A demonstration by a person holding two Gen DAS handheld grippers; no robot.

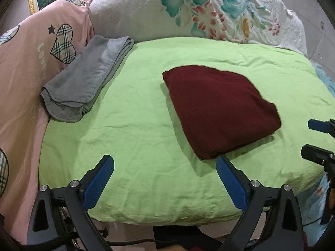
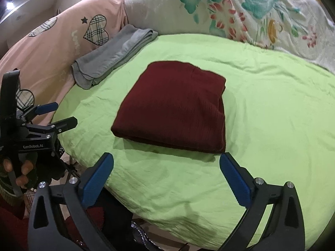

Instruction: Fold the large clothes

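Note:
A dark red knitted garment (image 1: 219, 108) lies folded into a flat rectangle on the green sheet (image 1: 136, 115); it also shows in the right wrist view (image 2: 175, 106). My left gripper (image 1: 165, 163) is open and empty, just short of the garment's near corner. My right gripper (image 2: 166, 161) is open and empty, close to the garment's near edge. The right gripper also shows at the right edge of the left wrist view (image 1: 314, 138). The left gripper also shows at the left of the right wrist view (image 2: 60, 115), open.
A folded grey towel (image 1: 85, 79) lies at the sheet's far left, against a pink heart-print quilt (image 1: 27, 62). A white floral quilt (image 1: 199, 10) is bunched along the back. The bed's near edge drops off below the grippers.

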